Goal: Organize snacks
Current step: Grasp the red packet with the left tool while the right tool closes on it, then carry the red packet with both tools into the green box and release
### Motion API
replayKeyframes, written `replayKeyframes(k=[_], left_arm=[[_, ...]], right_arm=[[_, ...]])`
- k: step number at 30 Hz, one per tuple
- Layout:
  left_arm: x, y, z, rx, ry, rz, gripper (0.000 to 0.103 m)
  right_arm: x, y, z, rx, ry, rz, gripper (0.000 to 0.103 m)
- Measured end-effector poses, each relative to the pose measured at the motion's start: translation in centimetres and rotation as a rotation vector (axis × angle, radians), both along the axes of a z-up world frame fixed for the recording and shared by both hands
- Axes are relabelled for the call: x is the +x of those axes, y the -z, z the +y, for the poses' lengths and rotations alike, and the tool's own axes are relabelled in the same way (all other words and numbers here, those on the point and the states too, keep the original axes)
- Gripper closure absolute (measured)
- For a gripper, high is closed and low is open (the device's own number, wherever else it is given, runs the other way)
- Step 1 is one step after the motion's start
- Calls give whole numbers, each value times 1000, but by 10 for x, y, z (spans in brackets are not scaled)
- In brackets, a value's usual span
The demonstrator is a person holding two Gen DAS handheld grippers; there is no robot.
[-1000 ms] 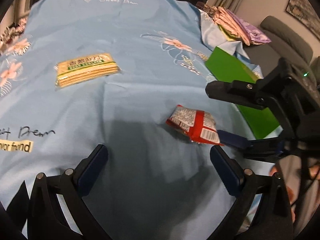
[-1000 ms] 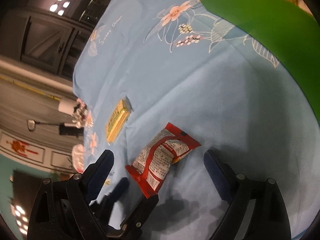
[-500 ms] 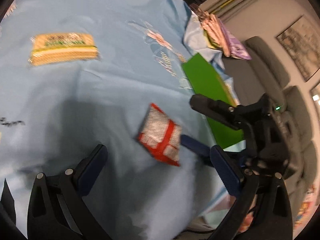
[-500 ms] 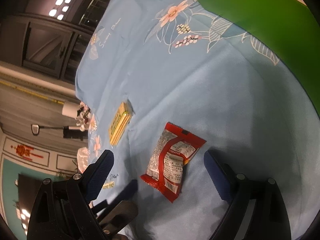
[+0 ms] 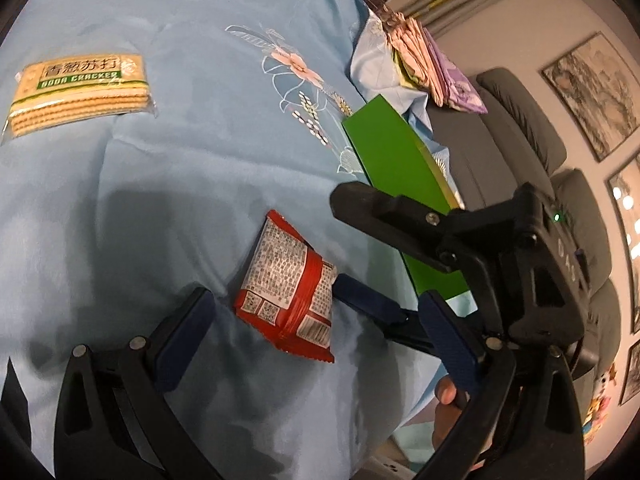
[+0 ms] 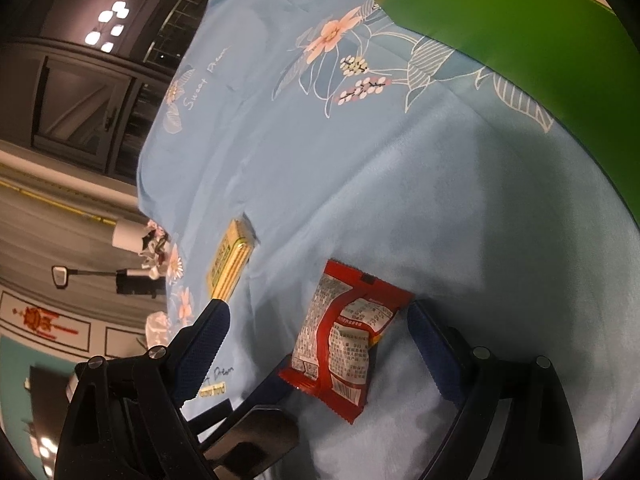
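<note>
A red snack packet (image 5: 288,286) lies flat on the light blue floral cloth (image 5: 180,160); it also shows in the right wrist view (image 6: 344,340). My left gripper (image 5: 316,320) is open, its jaws on either side of the packet, just above it. My right gripper (image 6: 316,336) is open too and straddles the same packet; it shows in the left wrist view at the right (image 5: 360,252). A yellow-green soda cracker pack (image 5: 78,92) lies farther off on the cloth, also visible in the right wrist view (image 6: 230,262).
A green box (image 5: 396,176) stands at the cloth's right edge, also in the right wrist view (image 6: 520,36). Several pink and purple packets (image 5: 428,68) are piled beyond it. A grey sofa (image 5: 520,128) is at the right.
Both grippers have moved closer to the red packet. The packet now sits lower and nearer between the jaws in both views.
</note>
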State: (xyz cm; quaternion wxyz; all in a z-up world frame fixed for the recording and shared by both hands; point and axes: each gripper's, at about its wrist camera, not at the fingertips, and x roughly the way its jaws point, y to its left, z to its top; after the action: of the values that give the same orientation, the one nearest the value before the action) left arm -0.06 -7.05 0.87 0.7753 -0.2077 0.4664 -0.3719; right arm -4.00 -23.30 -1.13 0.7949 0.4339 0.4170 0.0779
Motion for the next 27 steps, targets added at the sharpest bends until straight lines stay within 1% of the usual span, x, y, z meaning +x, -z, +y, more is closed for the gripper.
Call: replayKeyframes(k=[4, 5, 7, 8, 9, 10, 11, 12, 13, 14, 16, 17, 18, 19, 20, 21, 23, 24, 26, 27], left_arm=[[2, 2, -1, 10, 3, -16, 3], [2, 3, -1, 8, -2, -17, 5], [3, 4, 2, 4, -21, -21, 11], [3, 5, 3, 1, -26, -21, 17], [4, 6, 5, -3, -29, -19, 26], [4, 7, 5, 1, -31, -18, 29], [4, 8, 5, 9, -31, -22, 34], [4, 8, 5, 11, -30, -25, 35], [4, 9, 4, 19, -27, -31, 36], [3, 8, 3, 34, -25, -42, 39], [2, 8, 2, 61, -26, -54, 45], [2, 9, 1, 78, -26, -59, 51], [1, 9, 1, 95, -35, -64, 62], [2, 10, 2, 102, -46, -61, 66], [3, 11, 5, 91, -57, -49, 68], [7, 14, 12, 54, -59, -23, 70], [10, 16, 18, 4, -61, 15, 71], [10, 15, 19, -1, -62, 20, 70], [5, 8, 16, 36, -54, -20, 70], [3, 6, 14, 42, -50, -31, 70]], right_arm=[[1, -1, 3, -33, -26, -9, 11], [1, -1, 3, -36, -30, -9, 11], [0, -1, 1, -42, -32, 0, 18], [-1, 0, 0, -39, -31, 2, 19], [-2, 1, -2, -34, -30, 7, 24], [-2, 2, -4, -33, -28, 13, 27], [-2, 3, -6, -35, -26, 19, 35], [-1, 5, -7, -39, -23, 27, 43], [-1, 6, -8, -43, -23, 29, 47], [-1, 6, -7, -50, -27, 29, 48], [0, 4, -2, -96, -43, 31, 56], [3, 4, 1, -111, -61, 25, 59], [5, 5, 3, -110, -75, 26, 66], [7, 6, 6, -114, -82, 26, 69], [8, 6, 7, -117, -83, 24, 70], [8, 6, 6, -116, -80, 23, 71], [6, 6, 5, -98, -72, 10, 72], [6, 5, 5, -100, -76, 2, 72], [4, -2, 10, -149, -88, -20, 72], [2, -8, 14, -183, -92, -46, 72]])
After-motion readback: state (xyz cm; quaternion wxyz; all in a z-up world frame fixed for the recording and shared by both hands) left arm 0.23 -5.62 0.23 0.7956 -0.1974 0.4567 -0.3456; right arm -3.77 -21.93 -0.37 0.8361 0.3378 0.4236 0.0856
